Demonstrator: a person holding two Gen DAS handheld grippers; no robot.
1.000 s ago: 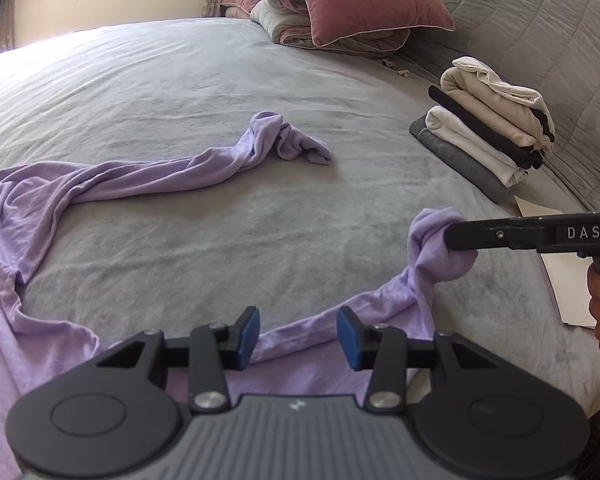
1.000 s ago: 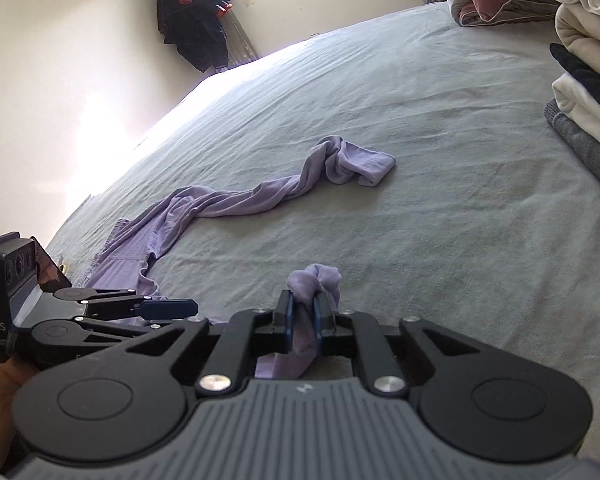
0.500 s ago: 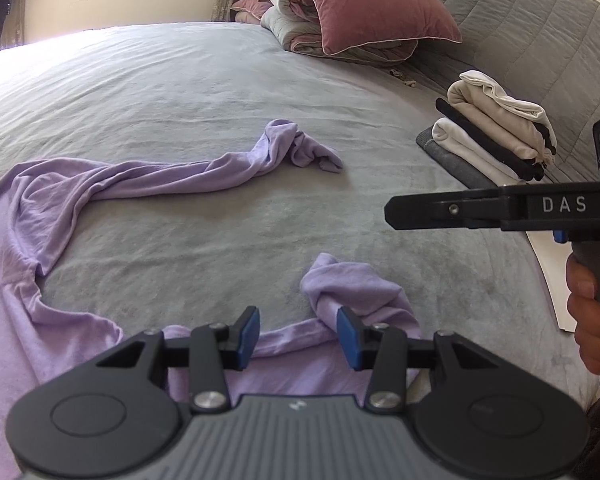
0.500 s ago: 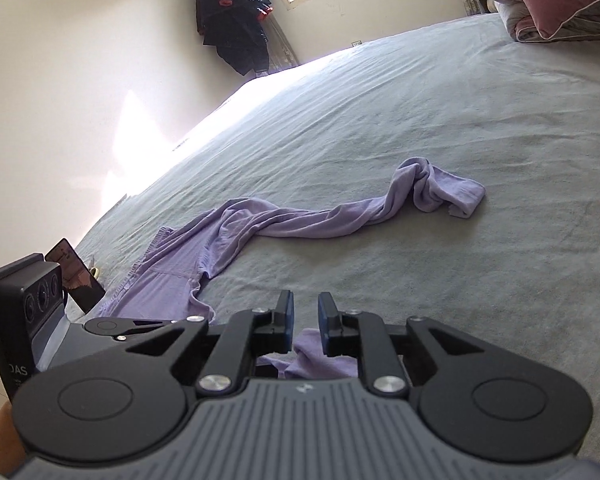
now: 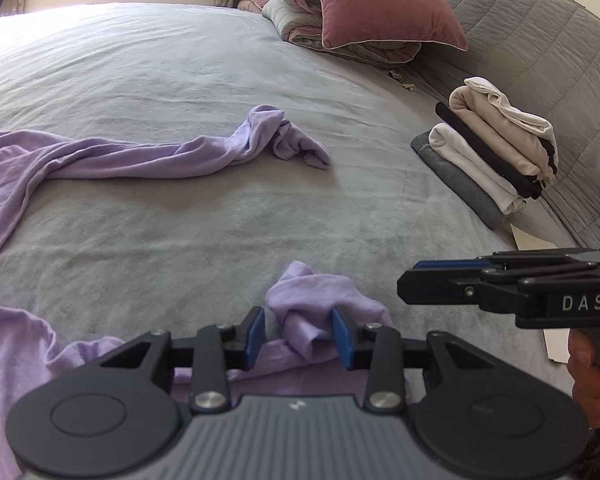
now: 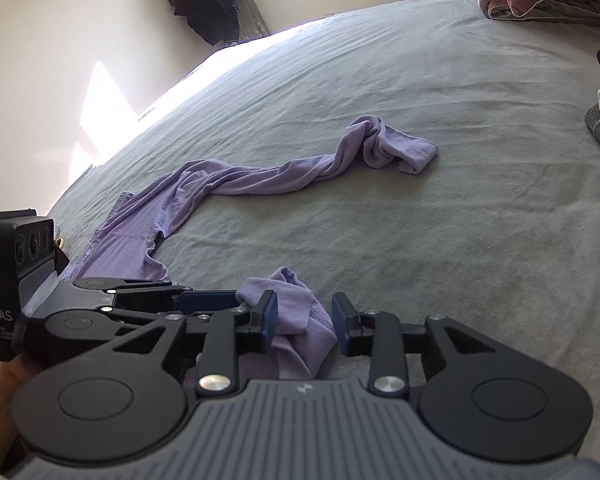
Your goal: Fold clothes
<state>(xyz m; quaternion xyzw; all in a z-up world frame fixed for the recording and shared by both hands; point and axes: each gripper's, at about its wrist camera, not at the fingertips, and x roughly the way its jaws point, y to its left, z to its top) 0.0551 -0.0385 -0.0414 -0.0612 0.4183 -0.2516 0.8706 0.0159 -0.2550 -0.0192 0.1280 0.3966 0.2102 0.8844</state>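
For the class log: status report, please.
Left gripper open around near sleeve. Right gripper open, empty. Shirt unfolded on bed. Nothing in the way.

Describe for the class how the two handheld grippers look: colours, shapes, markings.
The left gripper has matte black linkage arms, silver screws, two round black discs, a ribbed grey body and blue pads on its fingers. The right gripper is built the same; seen from the side it carries white "DAS" lettering. A bare hand grips its handle; no sleeve or cable shows.
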